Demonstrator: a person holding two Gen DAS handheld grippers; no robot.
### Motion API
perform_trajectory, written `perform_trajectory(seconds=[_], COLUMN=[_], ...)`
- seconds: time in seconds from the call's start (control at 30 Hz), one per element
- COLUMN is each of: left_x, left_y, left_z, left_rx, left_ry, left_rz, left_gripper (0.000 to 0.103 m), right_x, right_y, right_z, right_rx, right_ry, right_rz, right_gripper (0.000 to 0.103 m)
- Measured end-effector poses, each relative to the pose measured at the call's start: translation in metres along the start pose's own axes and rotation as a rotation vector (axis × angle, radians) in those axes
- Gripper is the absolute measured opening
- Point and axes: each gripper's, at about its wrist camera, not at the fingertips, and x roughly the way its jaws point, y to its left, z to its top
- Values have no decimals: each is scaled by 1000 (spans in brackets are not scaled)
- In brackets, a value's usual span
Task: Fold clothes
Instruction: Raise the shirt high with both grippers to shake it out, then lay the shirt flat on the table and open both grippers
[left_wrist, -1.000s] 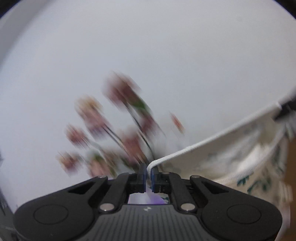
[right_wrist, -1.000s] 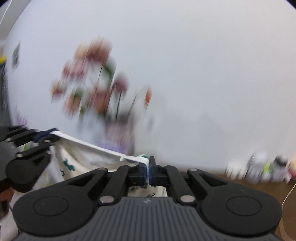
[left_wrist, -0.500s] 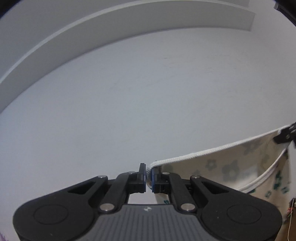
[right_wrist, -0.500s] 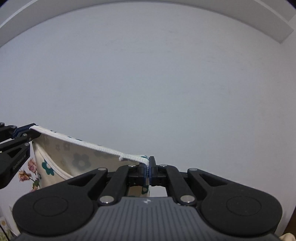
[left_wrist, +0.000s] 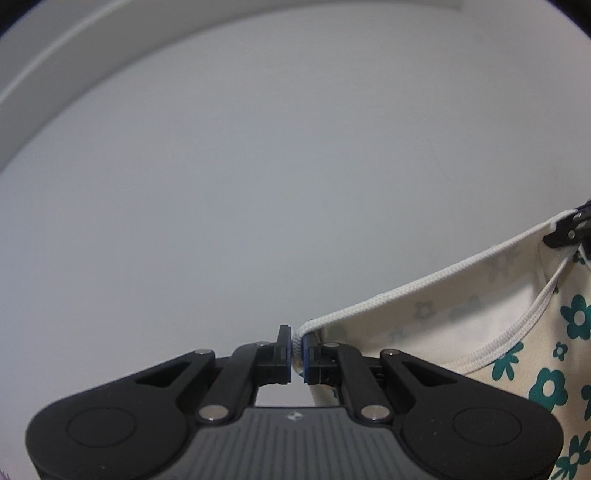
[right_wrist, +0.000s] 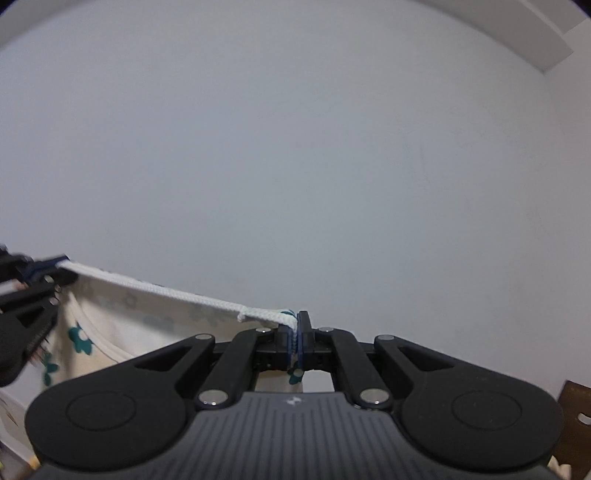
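You hold the floral garment (left_wrist: 480, 325) aloft, left claw (left_wrist: 295, 350) and right claw (right_wrist: 295, 339) each clamped on its white hem. Next, likely lower it flat for folding.

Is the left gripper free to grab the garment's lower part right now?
Probably not. The left gripper is already shut on the garment's white edge, as is the right gripper; the garment hangs stretched between them, so it would have to let go first.

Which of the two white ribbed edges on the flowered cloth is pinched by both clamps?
The upper ribbed edge, stretched between left gripper and right gripper; the lower ribbed edge hangs slack.
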Motion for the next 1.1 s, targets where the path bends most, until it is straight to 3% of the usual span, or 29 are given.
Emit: perform_trajectory(seconds=[0.13, 0.27, 0.43, 0.5, 0.57, 0.7, 0.83, 0.9, 1.0, 1.1], left_x=[49, 71, 46, 32, 14, -29, -101, -140, -183, -203], left_y=[-42, -67, -60, -60, -67, -97, -150, -174, -206, -219], left_z=[-31, -34, -9, -15, -33, -106, -231, -299, -389, -443], left_rx=[1, 9, -41, -29, -16, 107, 342, 384, 340, 311], left_ry=[22, -71, -283, -324, -327, -293, -230, -159, 34, 194], left_rz=[42, 140, 211, 196, 164, 77, -66, -185, -396, -503], left_gripper=[5, 5, 5, 5, 5, 5, 5, 5, 5, 5], right_x=[73, 117, 103, 93, 89, 81, 63, 47, -6, -53], right_y=[-7, -8, 0, 0, 1, 8, 18, 17, 28, 19], right_z=[-31, -33, 7, 7, -9, -67, -172, -232, -321, -378], right_rx=[2, 40, -17, -55, -85, -197, -344, -384, -368, -312], right_ry=[63, 20, -210, -268, -273, -226, -63, 46, 242, 440], right_rz=[-34, -44, -69, -74, -56, 7, 94, 152, 241, 312], right_gripper=[2, 2, 2, 2, 2, 2, 2, 2, 2, 2])
